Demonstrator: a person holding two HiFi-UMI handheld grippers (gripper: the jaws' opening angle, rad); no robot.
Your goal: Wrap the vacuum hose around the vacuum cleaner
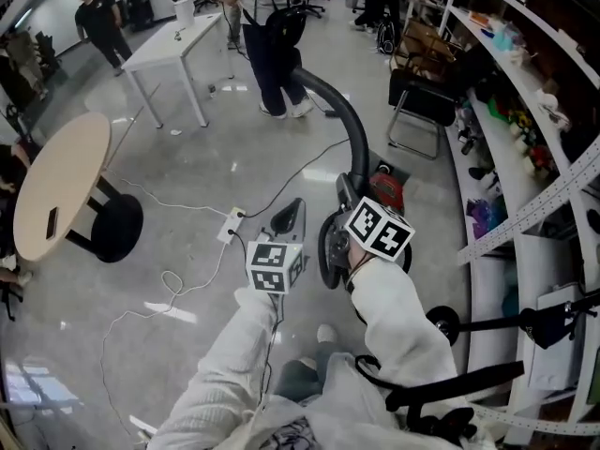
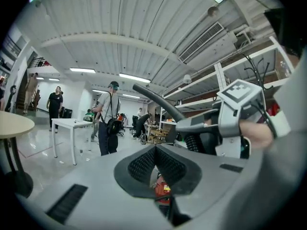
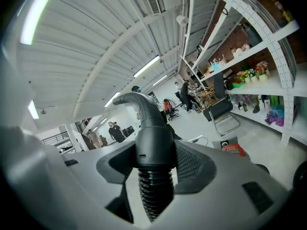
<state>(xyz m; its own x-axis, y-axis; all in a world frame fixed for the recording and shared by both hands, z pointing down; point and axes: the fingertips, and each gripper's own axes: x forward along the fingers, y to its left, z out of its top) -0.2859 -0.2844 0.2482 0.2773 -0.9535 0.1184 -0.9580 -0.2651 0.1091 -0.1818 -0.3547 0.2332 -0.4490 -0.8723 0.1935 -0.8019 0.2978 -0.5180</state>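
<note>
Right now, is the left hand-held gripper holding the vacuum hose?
No, the left hand-held gripper has its jaws together with nothing between them; it is the right hand-held gripper that clamps the vacuum hose.

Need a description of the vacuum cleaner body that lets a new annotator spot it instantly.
Follow the long white shelving along the right of the head view to the black chair at its foot. On the floor just nearer the camera sits the vacuum cleaner. It is low and red, unlike the black chair and the dark arching hose to its left.
</note>
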